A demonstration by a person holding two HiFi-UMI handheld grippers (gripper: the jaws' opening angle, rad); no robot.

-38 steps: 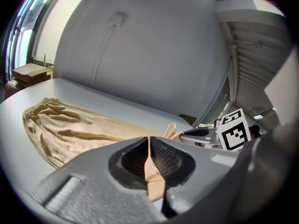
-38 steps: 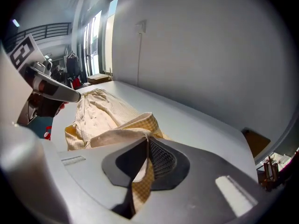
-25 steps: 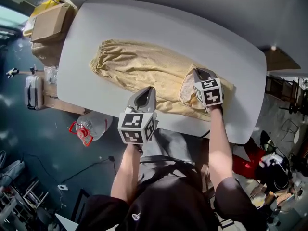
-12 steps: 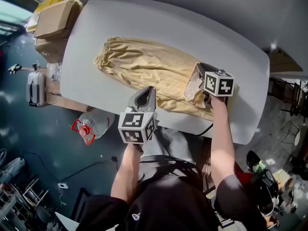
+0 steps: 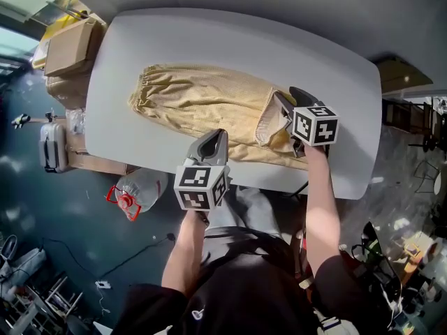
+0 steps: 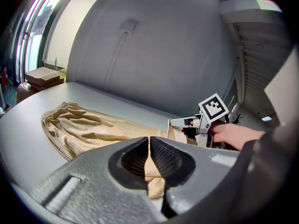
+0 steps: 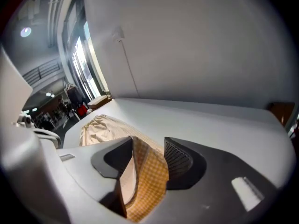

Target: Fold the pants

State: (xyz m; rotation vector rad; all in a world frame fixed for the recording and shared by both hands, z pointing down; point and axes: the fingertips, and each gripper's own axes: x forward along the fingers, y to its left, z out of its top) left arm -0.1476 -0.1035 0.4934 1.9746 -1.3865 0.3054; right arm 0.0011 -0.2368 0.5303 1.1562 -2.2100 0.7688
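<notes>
Table (image 5: 209, 40): pale grey, rounded corners.
Pants (image 5: 202, 100): tan, lying flat along the table's middle, with the gathered waistband toward its left end. The cuff end is lifted off the table near its right end.
Left gripper (image 6: 149, 141): jaws closed, pinching the pants' edge at the table's near side.
Right gripper (image 7: 149, 146): jaws have just been opening. The raised cuff cloth hangs between them, against one pad only.

Grey left tongs (image 5: 218, 135), right tongs (image 5: 282, 107); black-white marker cubes (image 5: 200, 187); black short-sleeved top (image 5: 244, 295).
</notes>
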